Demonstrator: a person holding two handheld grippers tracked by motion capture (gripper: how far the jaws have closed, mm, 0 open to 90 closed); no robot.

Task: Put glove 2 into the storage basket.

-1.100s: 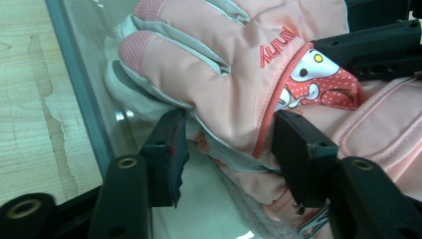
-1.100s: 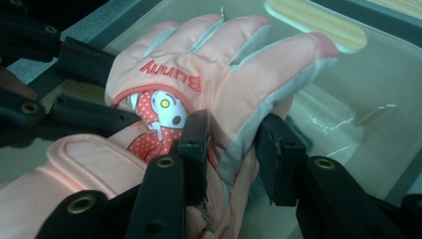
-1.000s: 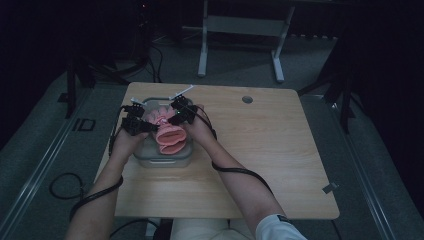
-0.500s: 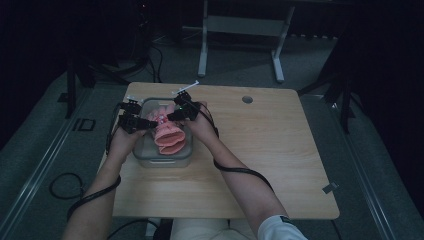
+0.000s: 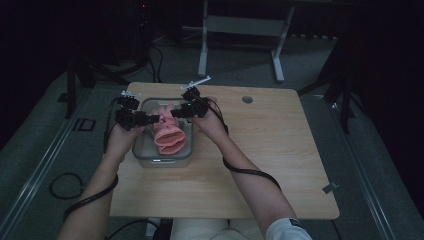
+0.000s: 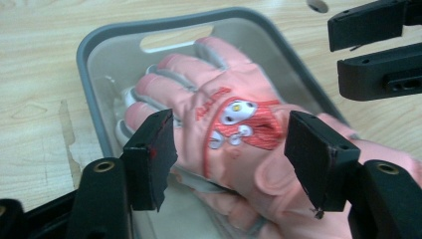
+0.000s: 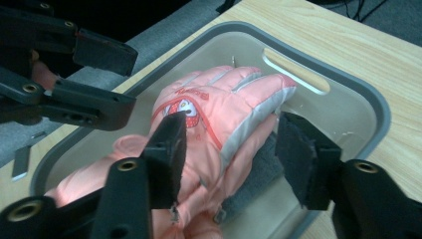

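A pink glove (image 5: pixel 169 135) with grey trim and a cartoon patch lies on top of another in a clear grey-rimmed bin (image 5: pixel 162 161) at the table's left. My left gripper (image 5: pixel 151 120) hovers over the bin's left side and my right gripper (image 5: pixel 176 113) over its far right side. In the left gripper view the glove (image 6: pixel 219 99) lies below the left gripper (image 6: pixel 231 149), which is open. In the right gripper view the right gripper (image 7: pixel 234 149) is open above the glove (image 7: pixel 224 99). Both pairs of jaws have just been opening, and neither presses on the glove.
The bin (image 6: pixel 89 45) stands on a light wooden table (image 5: pixel 280 150) with a round cable hole (image 5: pixel 247 99) at the back. A metal desk frame (image 5: pixel 240 30) stands on the grey floor behind. Black cables trail from both grippers along the forearms.
Both grippers have lifted off the glove and drawn slightly apart, with their jaws wider. The glove stays in the bin.
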